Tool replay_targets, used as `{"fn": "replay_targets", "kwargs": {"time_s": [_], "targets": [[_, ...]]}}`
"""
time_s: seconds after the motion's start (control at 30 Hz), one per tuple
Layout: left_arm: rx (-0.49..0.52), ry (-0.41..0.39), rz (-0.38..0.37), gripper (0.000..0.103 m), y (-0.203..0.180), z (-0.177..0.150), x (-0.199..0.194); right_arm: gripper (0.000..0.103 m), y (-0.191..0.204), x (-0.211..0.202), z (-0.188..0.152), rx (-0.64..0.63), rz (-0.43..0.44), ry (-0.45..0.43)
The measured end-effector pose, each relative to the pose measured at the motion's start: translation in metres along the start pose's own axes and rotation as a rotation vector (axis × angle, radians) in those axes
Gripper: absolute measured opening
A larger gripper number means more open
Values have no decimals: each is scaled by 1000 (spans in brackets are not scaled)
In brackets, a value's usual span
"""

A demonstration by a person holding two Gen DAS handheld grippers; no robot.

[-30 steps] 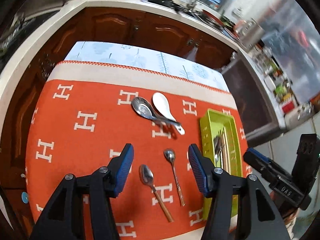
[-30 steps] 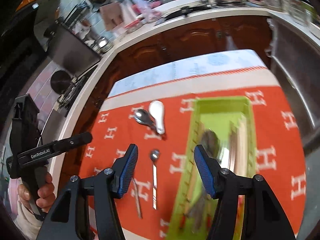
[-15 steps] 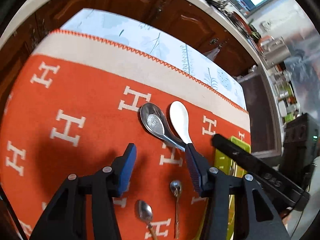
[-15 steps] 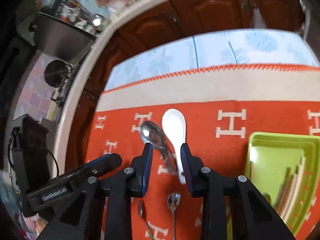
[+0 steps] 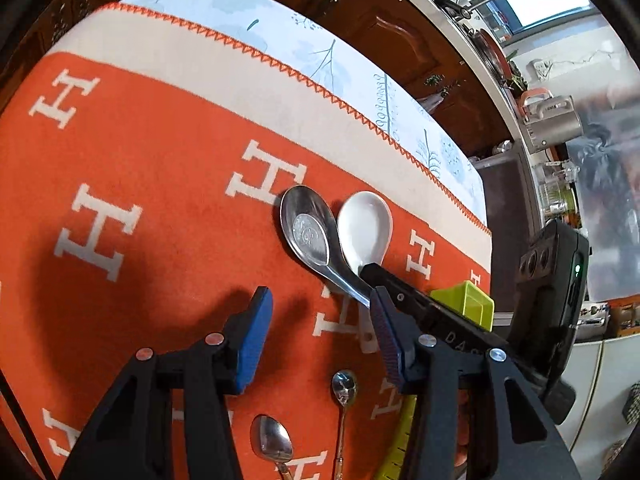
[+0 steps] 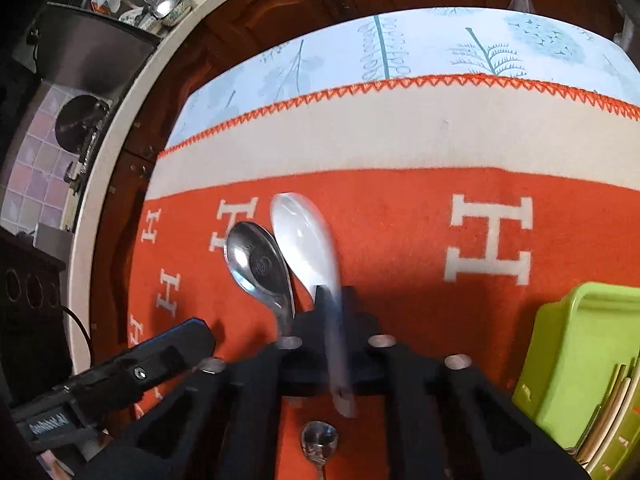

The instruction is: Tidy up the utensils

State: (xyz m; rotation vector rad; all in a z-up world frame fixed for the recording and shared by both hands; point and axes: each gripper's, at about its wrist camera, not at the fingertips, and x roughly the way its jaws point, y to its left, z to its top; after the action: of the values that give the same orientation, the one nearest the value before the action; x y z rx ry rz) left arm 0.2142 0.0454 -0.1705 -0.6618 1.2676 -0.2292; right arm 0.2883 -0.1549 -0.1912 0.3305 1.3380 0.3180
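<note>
A white ceramic spoon (image 6: pixel 304 236) and a large steel spoon (image 6: pixel 258 266) lie side by side on the orange cloth. My right gripper (image 6: pixel 330 304) is shut on the white spoon's handle; the bowl sticks out ahead. In the left wrist view the white spoon (image 5: pixel 366 226) and steel spoon (image 5: pixel 306 230) lie just ahead of my open left gripper (image 5: pixel 320 316), whose right finger is near the steel spoon's handle. Two small spoons (image 5: pixel 272 444) (image 5: pixel 344 390) lie nearer. The green utensil tray (image 6: pixel 580 364) stands to the right.
The orange cloth with white H marks (image 5: pixel 140 160) covers the table. Its cream border and a pale blue cloth (image 6: pixel 440 52) reach the far edge. Wooden cabinets and a kitchen counter (image 5: pixel 400 20) stand beyond. Chopsticks (image 6: pixel 612 400) lie in the tray.
Both grippers moved forward to the two big spoons. My right gripper closed from open onto the white spoon's handle. My left gripper stayed open.
</note>
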Motion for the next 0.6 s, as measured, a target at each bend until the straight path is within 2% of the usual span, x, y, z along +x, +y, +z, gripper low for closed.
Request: {"fn": "replay_targets", "kwargs": {"time_s": [0.27, 0.4, 0.6], "targets": [[-39, 12, -58, 48, -5, -1, 9, 3, -22, -24, -18, 113, 53, -82], [-52, 17, -85, 48, -13, 0, 14, 3, -35, -55, -26, 148, 63, -151], [-108, 43, -127, 47, -21, -3, 35, 3, -60, -109, -44, 202, 133, -241]]}}
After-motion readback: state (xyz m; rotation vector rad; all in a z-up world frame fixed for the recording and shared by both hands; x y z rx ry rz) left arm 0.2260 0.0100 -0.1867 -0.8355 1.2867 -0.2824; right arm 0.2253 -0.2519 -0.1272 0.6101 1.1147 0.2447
